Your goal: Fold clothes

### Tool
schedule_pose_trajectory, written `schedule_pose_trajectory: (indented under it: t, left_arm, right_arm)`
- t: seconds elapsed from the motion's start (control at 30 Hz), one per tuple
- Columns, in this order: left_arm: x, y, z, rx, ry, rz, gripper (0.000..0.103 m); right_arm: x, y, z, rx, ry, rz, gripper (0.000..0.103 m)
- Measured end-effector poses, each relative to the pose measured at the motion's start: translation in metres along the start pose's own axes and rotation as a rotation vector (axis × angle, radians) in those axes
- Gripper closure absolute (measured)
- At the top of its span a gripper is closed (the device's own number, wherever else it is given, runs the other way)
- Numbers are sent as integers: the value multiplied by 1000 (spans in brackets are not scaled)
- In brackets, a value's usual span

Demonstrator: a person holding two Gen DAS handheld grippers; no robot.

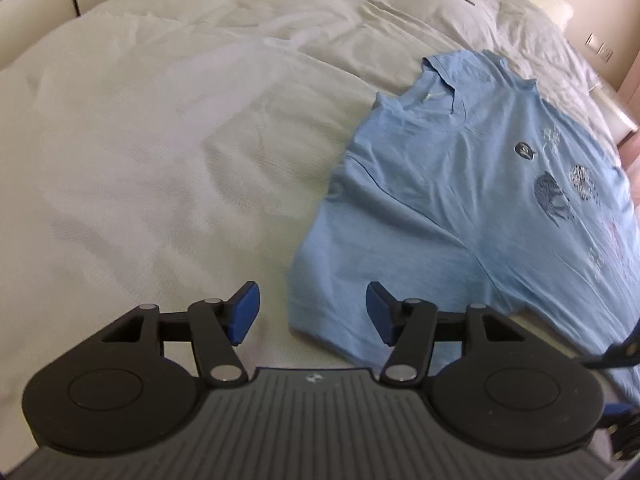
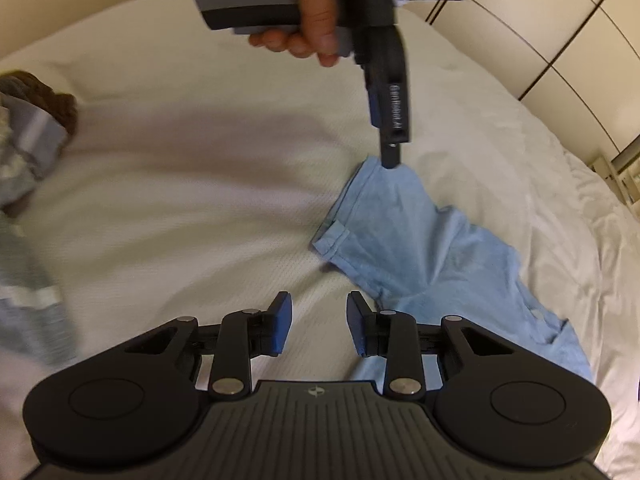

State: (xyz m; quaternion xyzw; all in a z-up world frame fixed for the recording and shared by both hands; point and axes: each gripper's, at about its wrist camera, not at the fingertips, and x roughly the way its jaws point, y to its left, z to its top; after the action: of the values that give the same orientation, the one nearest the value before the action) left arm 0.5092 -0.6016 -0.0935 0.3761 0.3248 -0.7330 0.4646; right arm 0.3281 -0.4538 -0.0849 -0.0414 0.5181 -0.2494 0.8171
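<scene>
White quilted bedcover (image 1: pixel 160 160) carries a blue T-shirt (image 1: pixel 460 200); both grippers' fingers gape, grasping nothing.

Matt blue cloth T-shirt (image 1: pixel 460 216)

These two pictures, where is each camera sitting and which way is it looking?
Left wrist view: sits on the left gripper, looks down along its fingers at a blue T-shirt on a bed; no hand shows.
Right wrist view: sits on the right gripper, looks down at the bed and the shirt's edge; a hand holding the other gripper shows above, its tip at the cloth.
Shared: the same blue T-shirt and white bedding; each gripper's fingers stand apart, with nothing pinched.
</scene>
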Motion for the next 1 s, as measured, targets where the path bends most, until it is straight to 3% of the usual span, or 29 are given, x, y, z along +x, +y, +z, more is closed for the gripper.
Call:
schedule_pose_trajectory:
  t: [0.13,0.2,0.3,0.37,0.4,0.67,1.0]
  left_arm:
    - [26,17,7,-17,-5,-106,49]
    - [39,24,9,-38,28,-189,49]
    - [46,27,12,-35,89,-266,57]
    - [41,31,14,-31,111,-264,84]
    - [37,35,14,-39,118,-260,87]
    - [22,49,16,-38,173,-230,88]
    - [29,48,8,-57,150,-210,92]
  right_arm:
    - [33,-2,6,-13,1,6,70]
    - [46,-3,9,-27,-3,6,70]
    - [59,-4,8,-50,3,1,69]
    - [64,-7,8,-48,8,-4,69]
    - [65,-9,9,-43,7,-8,69]
    - [73,-11,16,-64,6,-36,69]
    - [90,10,18,-182,55,-70,63]
